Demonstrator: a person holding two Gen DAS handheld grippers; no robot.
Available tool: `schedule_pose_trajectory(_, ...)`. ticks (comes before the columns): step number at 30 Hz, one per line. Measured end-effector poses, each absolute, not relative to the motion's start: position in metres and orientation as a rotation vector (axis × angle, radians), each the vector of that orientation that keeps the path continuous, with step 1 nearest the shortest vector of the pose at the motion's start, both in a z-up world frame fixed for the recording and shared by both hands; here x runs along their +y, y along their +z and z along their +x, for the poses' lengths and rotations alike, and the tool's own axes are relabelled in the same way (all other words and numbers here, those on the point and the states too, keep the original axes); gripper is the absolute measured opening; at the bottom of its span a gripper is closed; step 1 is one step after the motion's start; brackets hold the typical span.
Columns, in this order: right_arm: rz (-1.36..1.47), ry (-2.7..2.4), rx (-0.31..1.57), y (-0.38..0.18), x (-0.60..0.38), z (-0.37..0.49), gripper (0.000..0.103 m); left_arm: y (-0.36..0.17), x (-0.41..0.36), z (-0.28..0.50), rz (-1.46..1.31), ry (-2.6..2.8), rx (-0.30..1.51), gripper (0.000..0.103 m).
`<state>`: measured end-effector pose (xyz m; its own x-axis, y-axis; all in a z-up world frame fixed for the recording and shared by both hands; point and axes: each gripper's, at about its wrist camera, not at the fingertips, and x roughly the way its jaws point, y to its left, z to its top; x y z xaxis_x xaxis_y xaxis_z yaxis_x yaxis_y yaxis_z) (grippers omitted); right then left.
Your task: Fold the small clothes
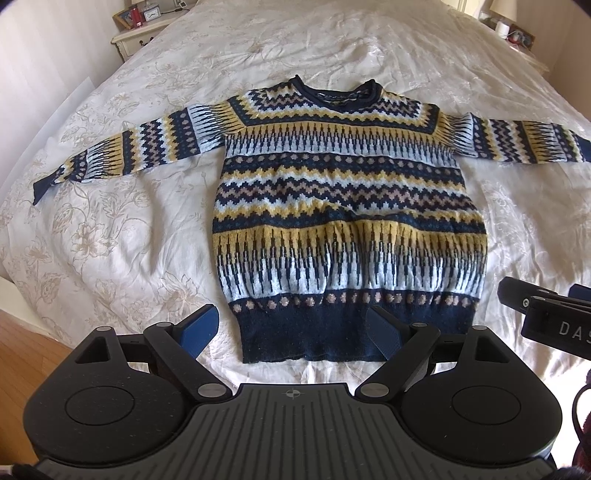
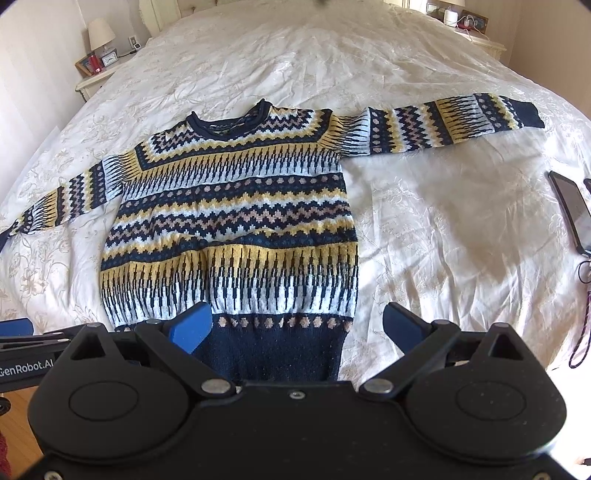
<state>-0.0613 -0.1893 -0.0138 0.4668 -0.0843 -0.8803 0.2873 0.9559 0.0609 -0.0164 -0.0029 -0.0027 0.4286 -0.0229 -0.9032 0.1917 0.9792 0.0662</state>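
A patterned knit sweater (image 1: 347, 192) in navy, yellow and pale blue lies flat and face up on the bed, both sleeves spread sideways, its navy hem nearest me. It also shows in the right wrist view (image 2: 236, 221). My left gripper (image 1: 291, 328) is open and empty, hovering over the hem's left corner. My right gripper (image 2: 299, 325) is open and empty above the hem's right corner; its body shows at the right edge of the left wrist view (image 1: 554, 317).
A cream floral bedspread (image 1: 129, 236) covers the bed (image 2: 443, 229). A phone (image 2: 570, 210) with a cord lies at the bed's right edge. Nightstands with small items stand at the far left (image 1: 144, 26) and far right (image 2: 476, 33). Wooden floor (image 1: 26, 339) lies at the lower left.
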Motion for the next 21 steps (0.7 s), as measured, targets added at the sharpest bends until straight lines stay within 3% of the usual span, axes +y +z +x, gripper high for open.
schedule_pose_trajectory(21,0.223,-0.214,1.088,-0.0210,-0.1853,-0.0549,0.099,-0.0084,0.0039,-0.0093,0.163,-0.112,1.149,0.087)
